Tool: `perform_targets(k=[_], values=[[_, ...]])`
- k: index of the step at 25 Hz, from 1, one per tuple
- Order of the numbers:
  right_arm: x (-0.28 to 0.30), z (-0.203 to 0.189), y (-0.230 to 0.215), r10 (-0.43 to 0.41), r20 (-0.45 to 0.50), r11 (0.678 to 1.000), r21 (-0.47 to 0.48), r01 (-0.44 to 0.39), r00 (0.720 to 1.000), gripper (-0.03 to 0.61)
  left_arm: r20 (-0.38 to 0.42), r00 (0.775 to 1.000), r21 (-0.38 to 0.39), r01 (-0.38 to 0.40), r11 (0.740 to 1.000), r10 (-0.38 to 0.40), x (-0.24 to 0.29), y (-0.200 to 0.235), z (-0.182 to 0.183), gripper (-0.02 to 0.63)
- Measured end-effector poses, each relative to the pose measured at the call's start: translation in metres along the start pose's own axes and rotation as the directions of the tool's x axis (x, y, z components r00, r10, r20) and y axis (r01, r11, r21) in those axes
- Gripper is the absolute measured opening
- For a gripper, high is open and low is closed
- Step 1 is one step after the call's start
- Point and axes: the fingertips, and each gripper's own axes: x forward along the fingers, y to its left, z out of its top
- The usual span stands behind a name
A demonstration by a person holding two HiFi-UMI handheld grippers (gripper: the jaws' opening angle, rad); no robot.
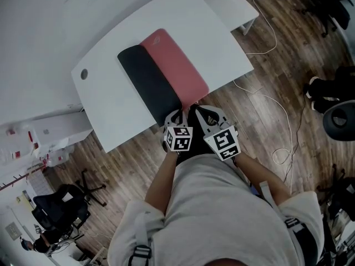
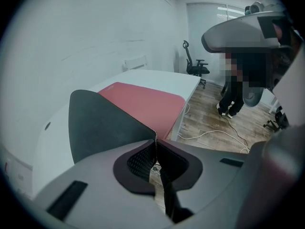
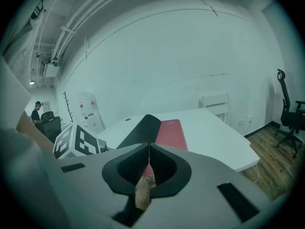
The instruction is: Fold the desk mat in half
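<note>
The desk mat lies lengthwise on the white table [image 1: 222,43]. Its pink face [image 1: 175,65] shows on the right and a black flap [image 1: 148,85] covers the left half. Both grippers sit side by side at the mat's near end, at the table's front edge. My left gripper [image 1: 176,115] is shut on the black flap's near corner [image 2: 102,123], and the thin mat edge runs up between its jaws [image 2: 155,140]. My right gripper [image 1: 195,111] is shut, with a pink sliver of the mat [image 3: 169,132] pinched between its jaws [image 3: 149,149].
A second white table [image 1: 230,4] adjoins at the back right. White cables [image 1: 277,148] trail over the wooden floor to the right. Office chairs [image 1: 58,206] [image 1: 338,121] stand around, a person [image 2: 238,89] stands beyond the table, and a white cabinet [image 1: 50,132] is at the left.
</note>
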Motion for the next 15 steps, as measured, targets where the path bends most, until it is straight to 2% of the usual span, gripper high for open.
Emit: perform_targets(k=[4,15], values=[[-0.003,0.002,-0.004,-0.013,0.007,1.0,0.005,0.013,1.0,0.04,0.0,1.0,0.029,0.006,1.0,-0.006,0.004,-0.005,0.007,0.026],[-0.012,0.006,-0.025,-0.045,0.02,0.999,0.015,0.044,0.999,0.04,-0.013,1.0,0.05,0.022,0.999,-0.021,0.01,-0.014,0.016,0.026]])
